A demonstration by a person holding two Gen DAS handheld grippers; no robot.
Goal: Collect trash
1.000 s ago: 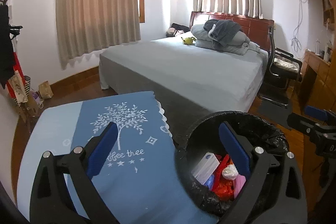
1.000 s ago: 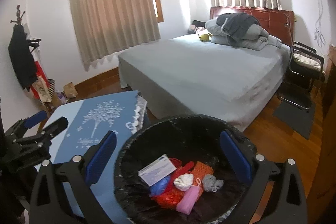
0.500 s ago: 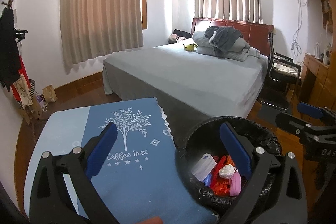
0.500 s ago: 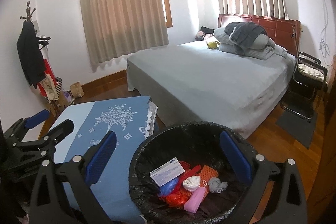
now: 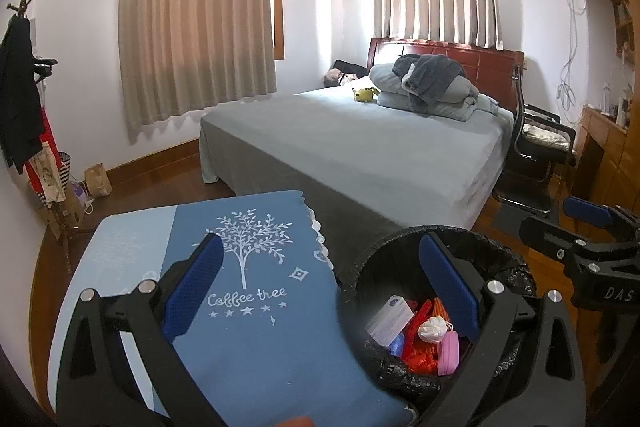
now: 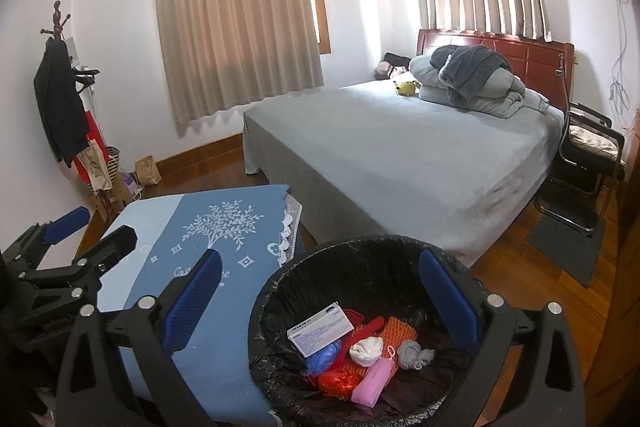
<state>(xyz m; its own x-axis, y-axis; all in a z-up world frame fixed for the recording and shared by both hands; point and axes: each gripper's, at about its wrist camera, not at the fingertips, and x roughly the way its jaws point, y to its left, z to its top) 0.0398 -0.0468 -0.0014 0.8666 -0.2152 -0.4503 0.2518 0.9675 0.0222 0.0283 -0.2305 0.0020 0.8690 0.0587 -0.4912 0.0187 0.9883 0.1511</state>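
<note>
**Both grippers over bin and table, nothing gripped**

Left gripper (image 5: pixel 320 291): blue-padded fingers (image 5: pixel 192 287) spread wide, released, empty. Hovering above the seam between table and bin; left pad over the cloth, right pad over the bin's mouth.

Right gripper (image 6: pixel 320 301): blue-padded fingers (image 6: pixel 448 301) likewise spread wide, released, empty. Poised over the bin opening, left pad above the cloth edge. Also seen at far right of the left wrist view (image 5: pixel 580 227), beside the bin.

Round bin lined with a black plastic bag (image 6: pixel 360 255) standing on the wooden floor, just beside the table, between table and bed. Also in the left wrist view (image 5: pixel 500 259).

Trash inside, heaped at the bottom:
- white rectangular cardboard box with blue print (image 6: pixel 320 327), tilted, on top at left
- crumpled blue plastic (image 6: pixel 322 357) just beneath the box
- red plastic wrapper (image 6: pixel 340 381) under the pile
- orange foam netting (image 6: pixel 398 333) toward the back
- white crumpled tissue ball (image 6: pixel 366 345) in the centre
- grey crumpled wad (image 6: pixel 414 355) at right
- pink flat pouch (image 6: pixel 374 381) at front, touching the tissue ball

Table covered with a blue cloth printed with a white tree and "Coffee tree" (image 5: pixel 256 307), scalloped white edge toward the bin. Small orange-red sliver at the bottom edge of the left wrist view, too little showing to identify.

Background: bed with grey sheet (image 6: pixel 400 147), folded grey bedding (image 6: pixel 472 83) piled at the headboard, 2 beige curtains drawn.
</note>
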